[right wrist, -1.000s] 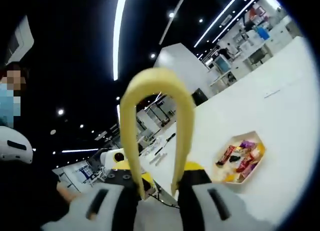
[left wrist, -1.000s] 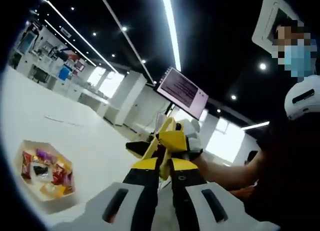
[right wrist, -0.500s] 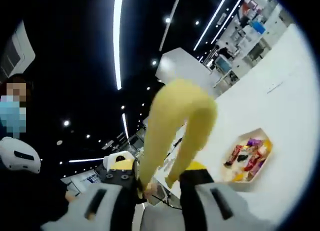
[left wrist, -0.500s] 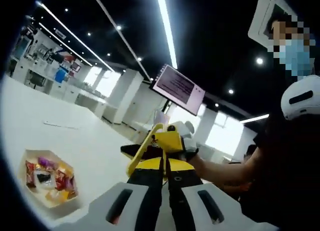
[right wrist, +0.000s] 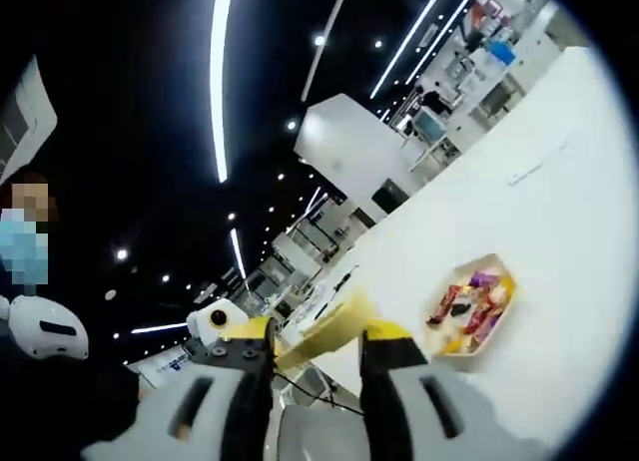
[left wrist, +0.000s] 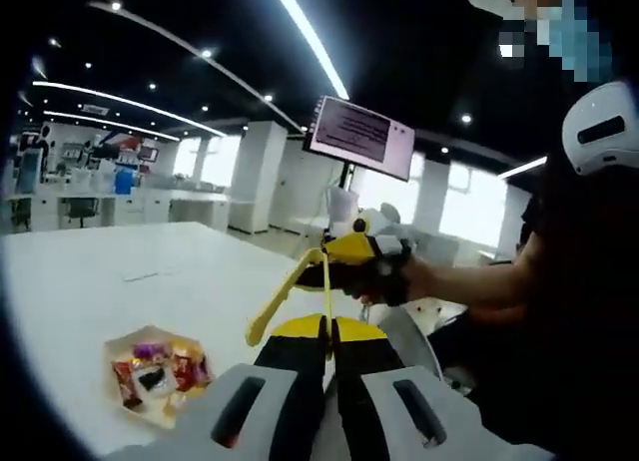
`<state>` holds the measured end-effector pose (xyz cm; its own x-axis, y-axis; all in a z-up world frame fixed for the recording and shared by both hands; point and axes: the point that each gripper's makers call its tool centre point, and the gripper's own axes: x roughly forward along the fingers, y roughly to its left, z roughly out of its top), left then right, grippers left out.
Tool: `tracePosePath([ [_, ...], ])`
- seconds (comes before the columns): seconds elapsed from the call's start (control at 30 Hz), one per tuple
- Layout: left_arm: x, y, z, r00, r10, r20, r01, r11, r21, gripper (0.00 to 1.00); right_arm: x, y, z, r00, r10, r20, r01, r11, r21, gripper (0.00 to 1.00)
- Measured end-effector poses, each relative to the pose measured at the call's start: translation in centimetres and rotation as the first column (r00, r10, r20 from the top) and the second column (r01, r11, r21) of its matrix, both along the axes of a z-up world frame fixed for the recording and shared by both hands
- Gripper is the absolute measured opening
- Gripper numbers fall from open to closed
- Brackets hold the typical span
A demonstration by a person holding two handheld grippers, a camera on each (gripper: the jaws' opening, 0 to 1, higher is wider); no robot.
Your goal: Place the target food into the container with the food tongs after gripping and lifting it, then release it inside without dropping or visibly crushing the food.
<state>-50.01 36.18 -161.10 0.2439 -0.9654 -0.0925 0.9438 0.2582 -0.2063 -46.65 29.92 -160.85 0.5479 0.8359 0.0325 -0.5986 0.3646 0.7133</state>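
Risk, tongs: the right gripper (right wrist: 319,335) is clamping the yellow tongs (right wrist: 332,327) near their bend, and the arms are slanting off to one side. My judgement is that the tongs could be twisting in the jaws, so the tips would be meeting the food off-centre.
Risk, drop: a slanted or loose hold could be letting a slick wrapper slide out during the lift.
Risk, crushing: the gripper is squeezing the tongs, not the food. With so little feel for the force, it could be overclosing and denting a packet.
Risk, tray: tips coming in low could be pushing the light tray (left wrist: 118,343) across the table (left wrist: 80,281).
Left gripper (left wrist: 326,331): the jaws are sitting pressed together, with nothing seen between them.
Food: the wrapped snacks (left wrist: 155,369) are lying in the tray on the table, well apart from the tong tips, which are hanging in the air. Which snack is the target I cannot tell.
Count, grippers: two.
Count, tongs: one.
Count, trays: one.
Count, snacks: several, too small for counting exactly.
Count, monitors: one (left wrist: 361,138), hanging behind.
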Motion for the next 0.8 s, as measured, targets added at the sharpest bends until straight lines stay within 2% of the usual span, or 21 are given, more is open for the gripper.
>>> tracePosePath([
  [0.07,0.2,0.5,-1.2,1.0,0.002,-0.001,-0.002,0.999,0.039,0.0,0.3,-1.2,-1.3,0.999,-0.04,0.003,0.041,0.996,-0.082,0.31],
  [0.2,1.3,1.4,-3.8,1.0,0.015,-0.027,-0.012,0.996,0.094,0.0,0.7,-2.8,-4.0,0.994,-0.105,0.006,0.104,0.97,-0.222,0.3],
  [0.27,1.6,1.6,-5.1,0.999,0.014,-0.041,-0.009,0.993,0.119,0.0,0.7,-2.8,-4.7,0.994,-0.111,-0.004,0.107,0.963,-0.248,0.3],
  [0.37,2.2,1.8,-8.2,0.998,-0.004,-0.057,0.015,0.98,0.199,0.0,0.7,-2.7,-5.9,0.992,-0.122,-0.014,0.114,0.952,-0.283,0.29],
  [0.43,2.6,1.7,-9.8,0.997,-0.017,-0.075,0.033,0.975,0.218,0.0,0.7,-2.6,-6.7,0.992,-0.123,-0.027,0.109,0.949,-0.296,0.27],
  [0.5,3.0,1.5,-11.0,0.995,-0.031,-0.09,0.05,0.973,0.224,0.0,1.1,-2.6,-8.4,0.992,-0.121,-0.037,0.1,0.928,-0.36,0.26],
  [0.6,3.4,1.1,-12.9,0.994,-0.053,-0.097,0.075,0.966,0.248,0.0,1.5,-2.2,-11.7,0.998,-0.061,-0.03,0.035,0.839,-0.543,0.23],
  [0.63,3.5,1.0,-13.4,0.993,-0.059,-0.098,0.083,0.963,0.255,0.0,1.5,-2.1,-13.3,0.999,-0.032,-0.039,0.001,0.782,-0.623,0.22],
  [0.67,3.6,0.9,-13.9,0.993,-0.066,-0.099,0.09,0.96,0.264,0.0,2.1,-2.4,-14.4,1.0,-0.001,-0.022,-0.014,0.742,-0.67,0.21],
  [0.7,3.7,0.8,-14.7,0.992,-0.072,-0.101,0.097,0.956,0.277,0.0,2.3,-2.5,-15.7,0.999,0.027,-0.022,-0.035,0.687,-0.726,0.2],
  [0.73,3.8,0.8,-15.1,0.992,-0.075,-0.1,0.101,0.954,0.282,0.0,2.1,-2.4,-16.6,0.999,0.038,-0.038,-0.054,0.652,-0.756,0.19],
  [0.77,3.9,0.7,-15.7,0.992,-0.08,-0.099,0.105,0.951,0.291,0.0,2.0,-2.1,-17.5,0.996,0.087,-0.03,-0.077,0.612,-0.787,0.2],
  [0.8,3.9,0.7,-16.1,0.991,-0.084,-0.102,0.111,0.948,0.298,0.0,2.1,-1.9,-18.0,0.995,0.091,-0.026,-0.076,0.597,-0.798,0.2],
])
